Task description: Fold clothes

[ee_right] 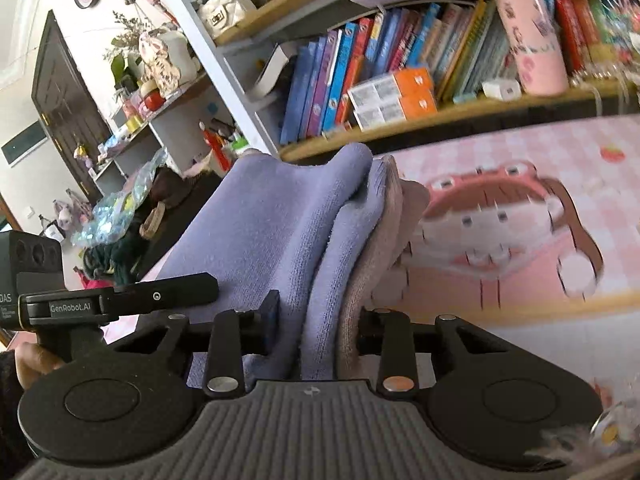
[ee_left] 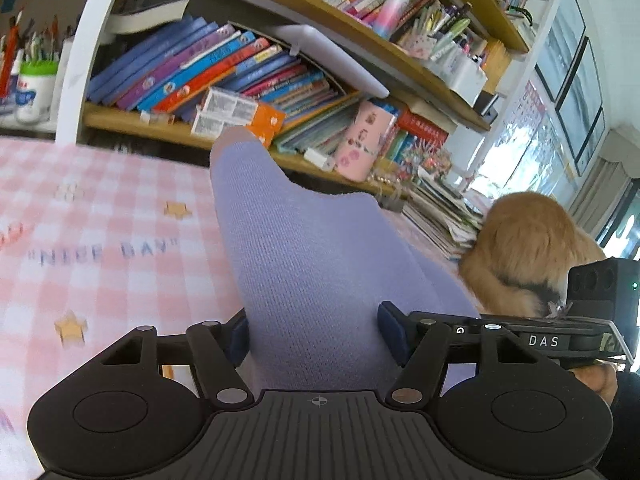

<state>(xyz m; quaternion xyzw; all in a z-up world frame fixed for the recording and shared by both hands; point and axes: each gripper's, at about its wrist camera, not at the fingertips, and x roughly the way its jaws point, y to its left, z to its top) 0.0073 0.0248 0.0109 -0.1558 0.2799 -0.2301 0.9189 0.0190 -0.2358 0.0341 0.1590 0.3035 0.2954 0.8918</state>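
Two hand-held grippers [ee_left: 316, 336] [ee_right: 316, 324], pinching lilac knitwear [ee_left: 304, 248]

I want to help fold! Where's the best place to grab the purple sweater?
Grab the purple sweater at its bunched edge, coming in low and level from the near side. There the knit stacks into thick folds that fit between the pads, as in the right gripper.

Black hand-held gripper [ee_left: 316, 340] with ribbed grey base, silver rivets, blue pads.
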